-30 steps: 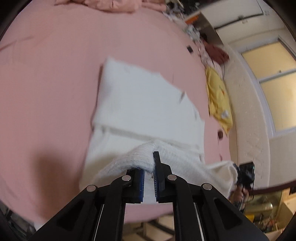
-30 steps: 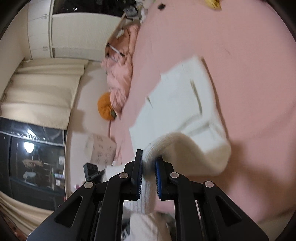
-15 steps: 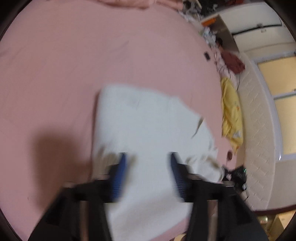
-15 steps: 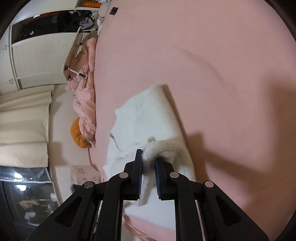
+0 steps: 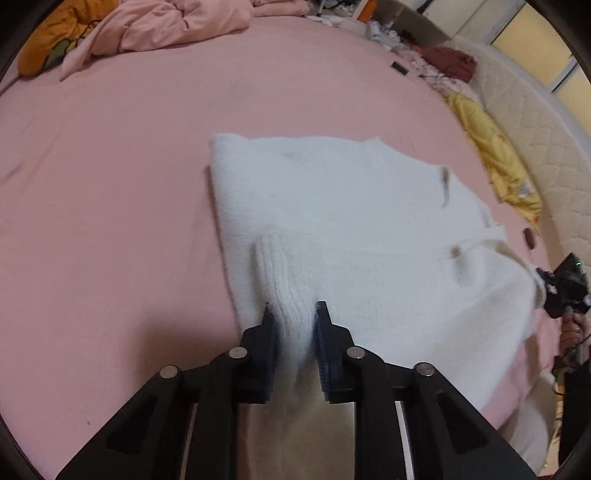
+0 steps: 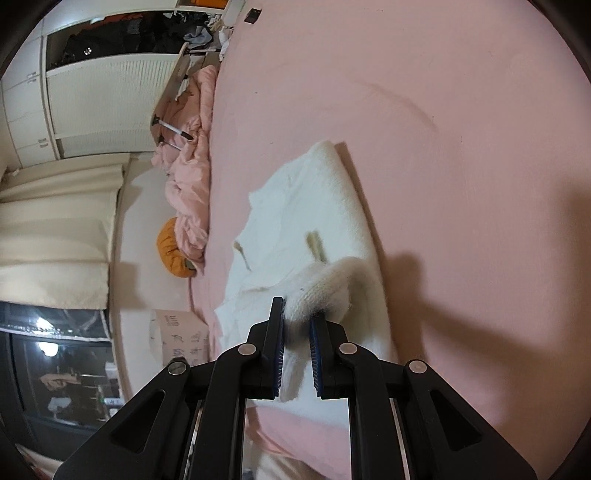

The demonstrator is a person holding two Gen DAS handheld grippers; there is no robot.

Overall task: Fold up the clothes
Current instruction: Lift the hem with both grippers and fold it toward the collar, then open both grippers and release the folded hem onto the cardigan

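The left gripper [image 5: 292, 312] pinches a ribbed fold of the white sweater [image 5: 354, 206] between its blue pads; half a second ago its jaws stood wide apart over the cloth, and now they have closed on the knit. The right gripper [image 6: 297, 308] still clamps another fuzzy edge of the sweater [image 6: 314, 206], as it did a second ago, with the fold arching up just past its fingertips. Beyond both grippers the sweater lies spread and partly folded on the pink bed [image 5: 110, 184], lower and flatter than a second ago, when its near edge was lifted. At the bed's far edge lie a rumpled pink duvet [image 5: 166, 26], an orange cushion [image 6: 171, 253] and a yellow garment [image 5: 495, 162].
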